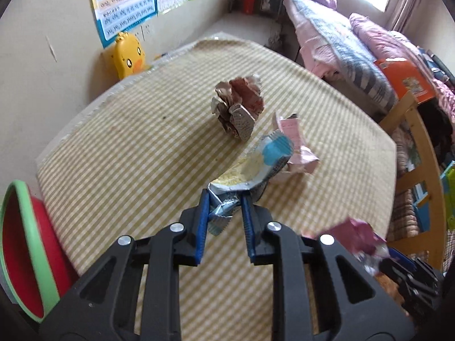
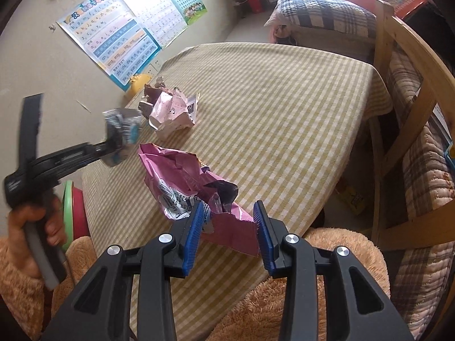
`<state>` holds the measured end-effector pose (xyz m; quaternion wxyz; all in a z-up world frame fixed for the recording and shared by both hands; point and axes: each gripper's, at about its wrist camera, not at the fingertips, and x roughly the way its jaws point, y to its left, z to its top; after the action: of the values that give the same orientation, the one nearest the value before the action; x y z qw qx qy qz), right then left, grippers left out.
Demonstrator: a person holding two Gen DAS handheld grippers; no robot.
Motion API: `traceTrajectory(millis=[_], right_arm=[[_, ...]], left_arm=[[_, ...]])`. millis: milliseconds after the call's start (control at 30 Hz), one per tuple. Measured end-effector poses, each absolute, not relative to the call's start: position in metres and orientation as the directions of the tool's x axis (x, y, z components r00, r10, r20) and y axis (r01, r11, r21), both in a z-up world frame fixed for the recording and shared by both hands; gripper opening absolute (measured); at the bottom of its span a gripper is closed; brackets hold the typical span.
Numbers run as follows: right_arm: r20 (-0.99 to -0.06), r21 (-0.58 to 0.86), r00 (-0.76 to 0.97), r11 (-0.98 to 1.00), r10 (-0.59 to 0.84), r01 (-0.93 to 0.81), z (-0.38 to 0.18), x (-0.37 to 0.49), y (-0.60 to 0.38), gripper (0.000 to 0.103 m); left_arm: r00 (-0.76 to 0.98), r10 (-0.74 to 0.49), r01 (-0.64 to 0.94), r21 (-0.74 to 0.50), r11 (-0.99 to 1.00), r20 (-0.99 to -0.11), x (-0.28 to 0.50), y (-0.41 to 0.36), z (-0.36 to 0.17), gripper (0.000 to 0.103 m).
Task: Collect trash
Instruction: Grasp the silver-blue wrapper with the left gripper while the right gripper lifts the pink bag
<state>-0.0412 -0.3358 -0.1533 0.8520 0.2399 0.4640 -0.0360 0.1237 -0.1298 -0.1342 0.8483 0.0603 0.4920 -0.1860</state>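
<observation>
Left wrist view: the left gripper (image 1: 224, 199) has its blue fingers (image 1: 202, 221) pinched on the crumpled tail of a blue-and-silver wrapper (image 1: 256, 167), which sticks out ahead of them just above the checked table (image 1: 128, 147). Beyond it lie a pale pink wrapper (image 1: 295, 147), close behind the held one, and a brown crumpled wrapper (image 1: 239, 105) farther up the table. A red bowl with a green rim (image 1: 25, 250) sits off the table's near left edge.

In the right wrist view the right gripper (image 2: 230, 216) has its fingers clamped on the torn edge of a magenta bag (image 2: 184, 179), most of which sprawls on the cloth.

The step in hand looks like picking up: each gripper has a piece of trash. The next move probably calls for carrying both to the bowl, if that is the bin, without the light foil slipping free. The pale pink and brown wrappers are still to collect.
</observation>
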Motion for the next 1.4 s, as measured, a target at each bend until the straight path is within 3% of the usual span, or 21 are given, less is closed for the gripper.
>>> traceTrajectory(millis=[233, 467, 533, 600, 667, 767, 900, 1067, 1133, 1167, 1200, 1233, 1267, 1333, 1400], right_arm=[[-0.813, 0.369, 0.558, 0.887, 0.164, 0.277, -0.154, -0.039, -0.332, 0.037], [-0.814, 0.377, 0.551, 0.890, 0.187, 0.256, -0.153, -0.038, -0.326, 0.038], [-0.812, 0.379, 0.550, 0.893, 0.196, 0.243, -0.153, -0.038, -0.322, 0.043], [-0.811, 0.380, 0.549, 0.895, 0.201, 0.234, -0.154, -0.037, -0.320, 0.058], [-0.813, 0.375, 0.547, 0.899, 0.201, 0.226, -0.154, -0.036, -0.318, 0.063], [-0.815, 0.376, 0.541, 0.900, 0.209, 0.219, -0.156, -0.034, -0.316, 0.068], [-0.829, 0.382, 0.514, 0.895, 0.221, 0.230, -0.164, -0.028, -0.316, 0.072], [-0.842, 0.379, 0.490, 0.894, 0.225, 0.240, -0.171, -0.025, -0.316, 0.072], [-0.838, 0.376, 0.498, 0.896, 0.221, 0.235, -0.170, -0.025, -0.315, 0.072], [-0.837, 0.374, 0.502, 0.898, 0.219, 0.231, -0.169, -0.025, -0.314, 0.067], [-0.837, 0.368, 0.503, 0.902, 0.216, 0.225, -0.169, -0.025, -0.313, 0.053], [-0.837, 0.367, 0.500, 0.905, 0.221, 0.215, -0.168, -0.024, -0.310, 0.050], [-0.839, 0.360, 0.498, 0.911, 0.221, 0.202, -0.168, -0.024, -0.307, 0.034], [-0.840, 0.343, 0.496, 0.923, 0.218, 0.176, -0.166, -0.023, -0.301, 0.016], [-0.839, 0.331, 0.501, 0.931, 0.214, 0.156, -0.164, -0.022, -0.297, 0.013]], left_arm=[[0.494, -0.244, 0.378, -0.047, 0.924, -0.834, 0.089, -0.111, -0.110, 0.021], [0.445, -0.194, 0.322, -0.046, 0.946, -0.874, 0.076, -0.083, -0.129, 0.022], [0.434, -0.187, 0.313, -0.048, 0.949, -0.881, 0.075, -0.078, -0.135, 0.022], [0.425, -0.179, 0.308, -0.044, 0.950, -0.887, 0.073, -0.075, -0.140, 0.025], [0.420, -0.180, 0.303, -0.050, 0.952, -0.889, 0.072, -0.074, -0.143, 0.030], [0.418, -0.190, 0.300, -0.062, 0.952, -0.889, 0.074, -0.074, -0.147, 0.051], [0.395, -0.193, 0.309, -0.068, 0.949, -0.898, 0.073, -0.076, -0.158, 0.068], [0.359, -0.176, 0.298, -0.066, 0.952, -0.917, 0.076, -0.076, -0.177, 0.068], [0.355, -0.177, 0.294, -0.070, 0.953, -0.918, 0.077, -0.076, -0.182, 0.047], [0.350, -0.164, 0.294, -0.058, 0.954, -0.922, 0.078, -0.077, -0.185, 0.033], [0.343, -0.162, 0.293, -0.059, 0.954, -0.925, 0.078, -0.077, -0.187, 0.032], [0.346, -0.174, 0.288, -0.072, 0.955, -0.922, 0.078, -0.077, -0.187, 0.031], [0.348, -0.183, 0.285, -0.082, 0.955, -0.920, 0.078, -0.076, -0.186, 0.029], [0.362, -0.196, 0.286, -0.092, 0.954, -0.911, 0.076, -0.075, -0.180, 0.029], [0.393, -0.203, 0.284, -0.092, 0.955, -0.897, 0.074, -0.073, -0.172, 0.028]])
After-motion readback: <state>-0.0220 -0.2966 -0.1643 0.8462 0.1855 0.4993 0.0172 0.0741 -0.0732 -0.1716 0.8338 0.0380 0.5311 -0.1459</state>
